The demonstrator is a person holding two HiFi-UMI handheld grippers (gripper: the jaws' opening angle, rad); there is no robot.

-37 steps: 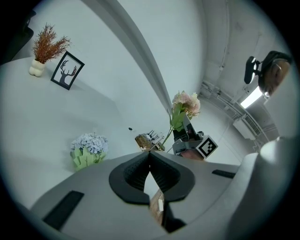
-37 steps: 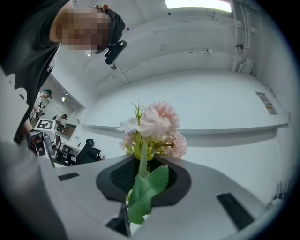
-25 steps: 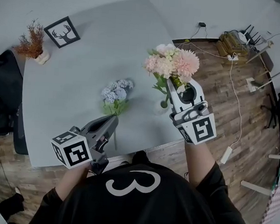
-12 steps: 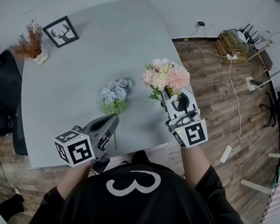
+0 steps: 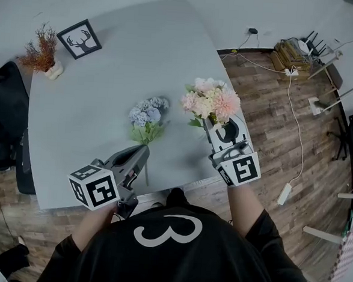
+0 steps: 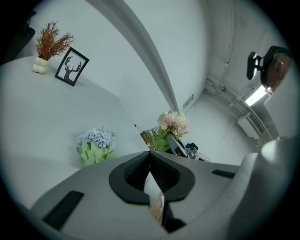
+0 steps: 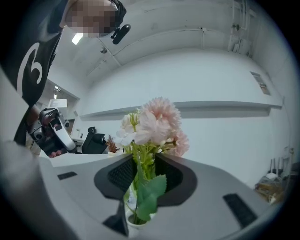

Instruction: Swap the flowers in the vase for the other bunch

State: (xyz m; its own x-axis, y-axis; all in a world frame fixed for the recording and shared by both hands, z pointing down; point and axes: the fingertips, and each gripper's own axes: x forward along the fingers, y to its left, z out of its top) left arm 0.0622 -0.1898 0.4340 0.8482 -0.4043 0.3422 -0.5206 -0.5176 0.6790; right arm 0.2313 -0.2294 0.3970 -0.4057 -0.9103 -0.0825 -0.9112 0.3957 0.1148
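1. Right gripper [image 5: 215, 124] [image 7: 140, 161], one of two hand-held, grey, with a marker cube. Its jaws are narrow around the green stems of the pink bunch, and the pads lie against those stems. The jaws have just been easing apart.
2. Bunch of pale pink artificial flowers with green leaves [image 5: 209, 100] [image 7: 152, 122], one. It stands upright between the right gripper's jaws, with its stem ends down in the vase.
3. Small white vase [image 7: 133, 228], one. Only its rim shows, directly below the right gripper's jaws, near the table's front right edge.
4. Left gripper [image 5: 143, 152] [image 6: 150, 153], the second. Its jaw tips are pressed together with nothing between them. It hovers over the table's near edge, pointing toward the blue bunch.
5. Bunch of pale blue artificial flowers with green leaves [image 5: 147, 112] [image 6: 96, 138], one. It lies flat on the table, left of the pink bunch and apart from both grippers.
6. Grey table [image 5: 108, 84], one.
7. Black-framed deer-antler picture [image 5: 79, 38], one, at the far left corner.
8. Rust-coloured dried sprig in a white knobbly pot [image 5: 42, 54], one, just beside the picture.
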